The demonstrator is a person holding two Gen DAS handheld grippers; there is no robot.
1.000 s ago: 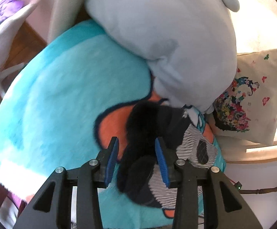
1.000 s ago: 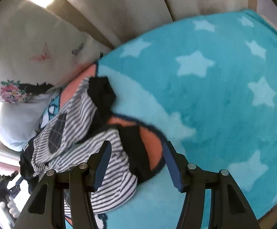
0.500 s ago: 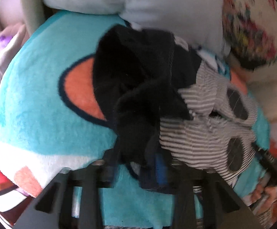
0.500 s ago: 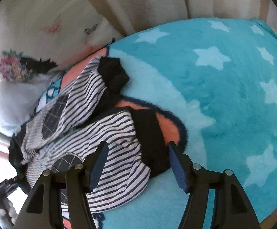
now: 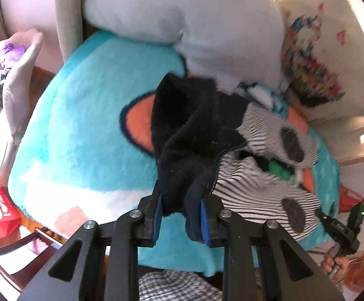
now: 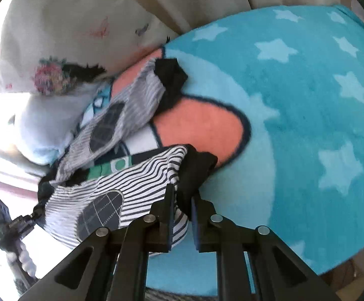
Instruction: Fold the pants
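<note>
Both tongs clamped on the striped pants, which lie on the turquoise blanket.

Left wrist view: the left tongs [image 5: 180,207] are closed on the black waistband fabric of the pants [image 5: 262,185], bunched between the blue pads at lower centre; the striped legs with dark oval knee patches run toward the right of the frame over the blanket [image 5: 81,130]. Only this view shows the pale grey plush cushion [image 5: 194,17] at top centre and the right hand [image 5: 332,263] at lower right. Right wrist view: the right tongs [image 6: 183,209] are shut on a black cuff [image 6: 194,168] of one leg at lower centre; the other cuff [image 6: 172,75] lies free at upper centre. Only here do the blanket's pale stars show, filling the right half. The floral pillow [image 6: 56,50] appears in both views, blurred.
</note>
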